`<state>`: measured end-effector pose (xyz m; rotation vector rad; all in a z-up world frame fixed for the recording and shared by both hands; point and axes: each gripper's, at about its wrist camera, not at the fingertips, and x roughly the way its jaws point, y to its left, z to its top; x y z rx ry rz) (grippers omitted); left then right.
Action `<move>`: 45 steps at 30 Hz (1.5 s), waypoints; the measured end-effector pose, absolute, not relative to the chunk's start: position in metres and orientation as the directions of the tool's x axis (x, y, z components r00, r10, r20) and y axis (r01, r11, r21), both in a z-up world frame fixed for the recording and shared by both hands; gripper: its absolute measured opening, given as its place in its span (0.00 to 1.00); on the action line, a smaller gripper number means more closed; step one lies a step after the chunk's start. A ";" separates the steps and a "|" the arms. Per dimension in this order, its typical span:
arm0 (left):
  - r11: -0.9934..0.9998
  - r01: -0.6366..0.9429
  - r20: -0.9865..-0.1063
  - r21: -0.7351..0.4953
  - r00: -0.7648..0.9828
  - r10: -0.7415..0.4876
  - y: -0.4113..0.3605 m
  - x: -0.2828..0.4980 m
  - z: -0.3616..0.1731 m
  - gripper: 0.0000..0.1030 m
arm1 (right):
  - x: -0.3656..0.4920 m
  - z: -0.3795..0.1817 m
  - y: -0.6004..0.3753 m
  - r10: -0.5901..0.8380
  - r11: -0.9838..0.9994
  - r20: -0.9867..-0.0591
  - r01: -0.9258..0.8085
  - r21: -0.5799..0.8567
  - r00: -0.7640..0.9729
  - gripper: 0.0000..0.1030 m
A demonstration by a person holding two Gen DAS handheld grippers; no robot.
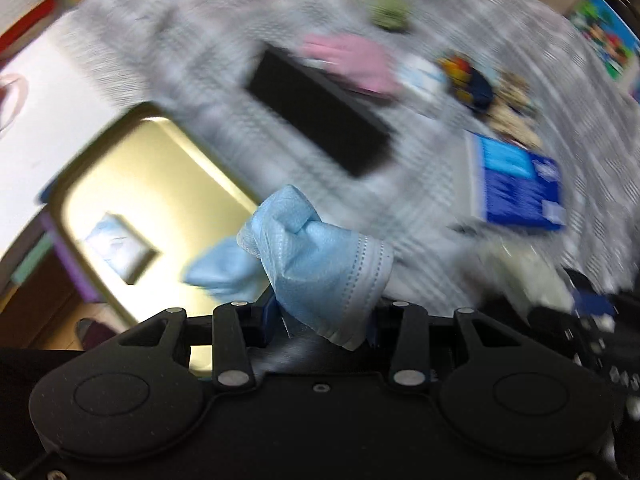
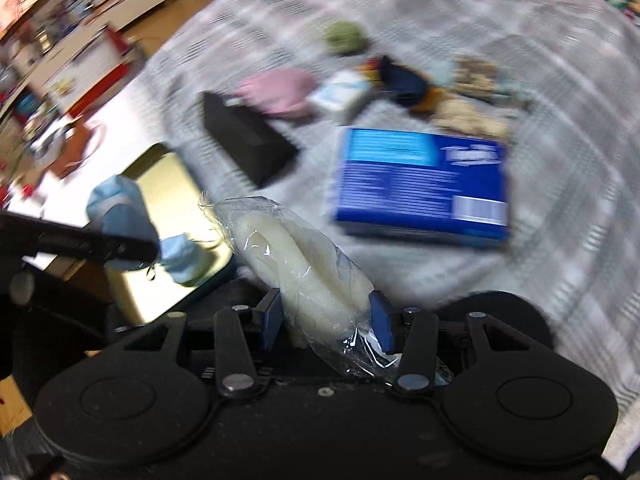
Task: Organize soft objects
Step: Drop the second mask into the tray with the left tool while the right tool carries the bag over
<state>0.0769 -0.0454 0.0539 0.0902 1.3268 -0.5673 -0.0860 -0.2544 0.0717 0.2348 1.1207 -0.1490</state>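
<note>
The blue face mask (image 1: 316,264) is crumpled and pinched between the jaws of the left gripper (image 1: 324,320), above the near edge of the metal tray (image 1: 132,184). A small pale packet (image 1: 120,254) lies in the tray. The white item in clear wrap (image 2: 312,276) is pinched between the blue pads (image 2: 382,322) of the right gripper (image 2: 326,320), above the checked cloth (image 2: 540,240). On the cloth lie a blue box (image 2: 420,188), a black box (image 2: 244,144), a pink soft object (image 2: 280,92), a green soft object (image 2: 346,38) and a blurred pile of mixed items (image 2: 452,92). Both views are motion-blurred. The left gripper appears at the left of the right wrist view.
</note>
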 end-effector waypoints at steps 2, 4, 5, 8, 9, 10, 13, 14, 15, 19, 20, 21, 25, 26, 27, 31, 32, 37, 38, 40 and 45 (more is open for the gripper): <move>0.897 0.382 -0.937 -0.223 0.169 -0.305 -0.026 0.093 0.049 0.40 | -0.071 0.068 -0.234 0.031 0.971 -0.904 0.201 0.127 0.426 0.45; 0.922 0.329 -0.941 -0.203 0.195 -0.277 -0.008 0.111 0.042 0.40 | -0.057 0.066 -0.213 0.060 0.976 -0.904 0.165 0.142 0.424 0.45; 0.934 0.298 -0.943 -0.197 0.203 -0.264 0.001 0.120 0.038 0.40 | -0.049 0.065 -0.204 0.069 0.978 -0.903 0.151 0.146 0.424 0.45; 0.954 0.232 -0.946 -0.189 0.217 -0.240 0.022 0.145 0.024 0.40 | -0.028 0.062 -0.177 0.085 0.982 -0.903 0.119 0.148 0.421 0.45; 0.959 0.217 -0.947 -0.183 0.222 -0.232 0.027 0.152 0.020 0.40 | -0.021 0.061 -0.169 0.088 0.983 -0.903 0.109 0.147 0.420 0.45; 0.963 0.203 -0.948 -0.177 0.227 -0.222 0.033 0.159 0.015 0.40 | -0.014 0.060 -0.160 0.088 0.984 -0.903 0.104 0.144 0.420 0.45; 0.971 0.163 -0.950 -0.173 0.234 -0.208 0.045 0.175 0.004 0.41 | 0.010 0.060 -0.136 0.087 0.985 -0.898 0.097 0.142 0.432 0.45; 0.973 0.155 -0.950 -0.173 0.235 -0.207 0.048 0.179 0.000 0.42 | 0.017 0.060 -0.131 0.088 0.985 -0.896 0.098 0.144 0.435 0.45; 0.973 0.153 -0.949 -0.172 0.240 -0.206 0.050 0.184 -0.003 0.42 | 0.025 0.061 -0.125 0.091 0.985 -0.894 0.096 0.147 0.439 0.45; 0.976 0.123 -0.934 -0.180 0.290 -0.209 0.060 0.194 -0.010 0.60 | 0.052 0.058 -0.109 0.100 0.982 -0.881 0.097 0.163 0.462 0.46; 0.971 0.111 -0.929 -0.213 0.283 -0.236 0.063 0.197 -0.010 0.61 | 0.057 0.057 -0.106 0.100 0.980 -0.877 0.104 0.167 0.469 0.47; 0.966 0.111 -0.925 -0.234 0.279 -0.257 0.064 0.199 -0.009 0.62 | 0.063 0.056 -0.105 0.104 0.979 -0.874 0.108 0.176 0.475 0.50; 0.981 0.084 -0.921 -0.175 0.339 -0.194 0.066 0.196 -0.004 0.70 | 0.082 0.043 -0.101 0.138 0.969 -0.871 0.118 0.218 0.471 0.52; 0.983 0.079 -0.921 -0.167 0.342 -0.184 0.066 0.196 -0.004 0.70 | 0.084 0.040 -0.100 0.146 0.966 -0.872 0.121 0.226 0.467 0.53; 0.983 0.077 -0.923 -0.168 0.337 -0.184 0.067 0.196 -0.006 0.70 | 0.085 0.037 -0.099 0.150 0.965 -0.875 0.123 0.230 0.461 0.55; 0.986 0.040 -0.934 -0.163 0.315 -0.167 0.074 0.197 -0.014 0.70 | 0.079 0.034 -0.099 0.144 0.966 -0.881 0.129 0.224 0.451 0.57; 0.987 0.034 -0.936 -0.160 0.313 -0.163 0.075 0.196 -0.015 0.70 | 0.077 0.034 -0.100 0.141 0.966 -0.881 0.132 0.222 0.452 0.57; 0.990 0.025 -0.939 -0.141 0.315 -0.142 0.076 0.194 -0.018 0.70 | 0.065 0.041 -0.110 0.130 0.966 -0.879 0.139 0.216 0.458 0.57; 0.990 0.027 -0.940 -0.142 0.311 -0.143 0.075 0.193 -0.019 0.70 | 0.064 0.042 -0.111 0.127 0.967 -0.879 0.141 0.213 0.459 0.57; 0.989 0.035 -0.942 -0.140 0.304 -0.144 0.072 0.192 -0.020 0.70 | 0.060 0.043 -0.114 0.120 0.968 -0.880 0.144 0.208 0.460 0.57; 0.991 0.056 -0.942 -0.124 0.306 -0.136 0.066 0.189 -0.021 0.71 | 0.053 0.042 -0.119 0.123 0.967 -0.883 0.147 0.210 0.454 0.57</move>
